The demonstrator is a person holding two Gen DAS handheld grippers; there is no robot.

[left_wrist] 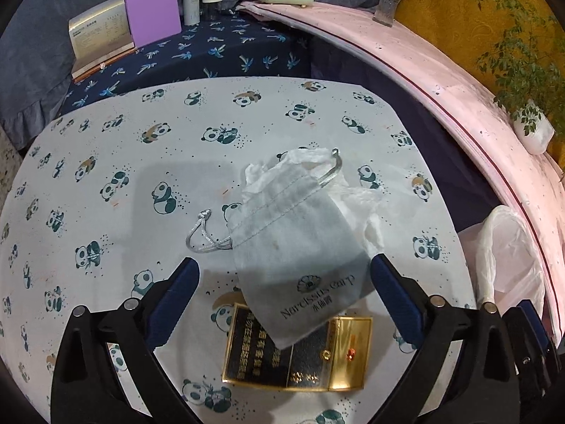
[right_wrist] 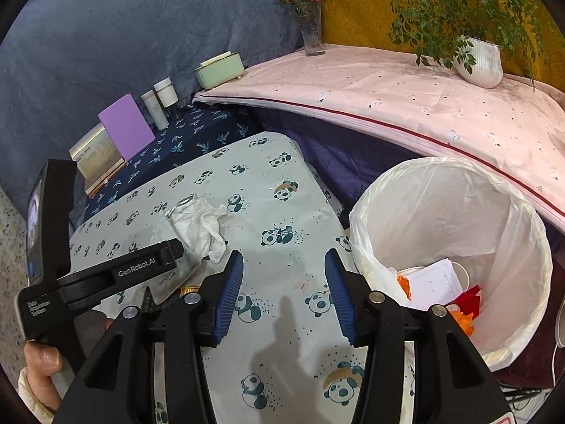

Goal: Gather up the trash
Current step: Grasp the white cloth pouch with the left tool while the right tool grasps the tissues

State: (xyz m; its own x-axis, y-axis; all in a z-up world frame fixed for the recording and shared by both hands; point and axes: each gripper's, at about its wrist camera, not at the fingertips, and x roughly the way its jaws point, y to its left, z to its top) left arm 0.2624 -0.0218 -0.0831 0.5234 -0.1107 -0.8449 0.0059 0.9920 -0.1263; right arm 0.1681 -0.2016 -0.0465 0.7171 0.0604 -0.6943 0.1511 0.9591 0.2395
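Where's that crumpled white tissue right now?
The crumpled tissue lies on the panda-print cloth, tucked under and beside the grey drawstring pouch, just ahead of the open left gripper.

Panda-print cloth point(left_wrist: 106, 162) covers the table up front, and behind it sits a lower surface in a navy cloth point(left_wrist: 212, 53) with palm prints. A pink sheet point(right_wrist: 406, 95) drapes over a ledge on the right — mustard-yellow wall point(right_wrist: 356, 17) behind it. Grey-blue fabric point(right_wrist: 123, 35) hangs at the back left, and there's speckled floor point(right_wrist: 14, 247) at the edge.
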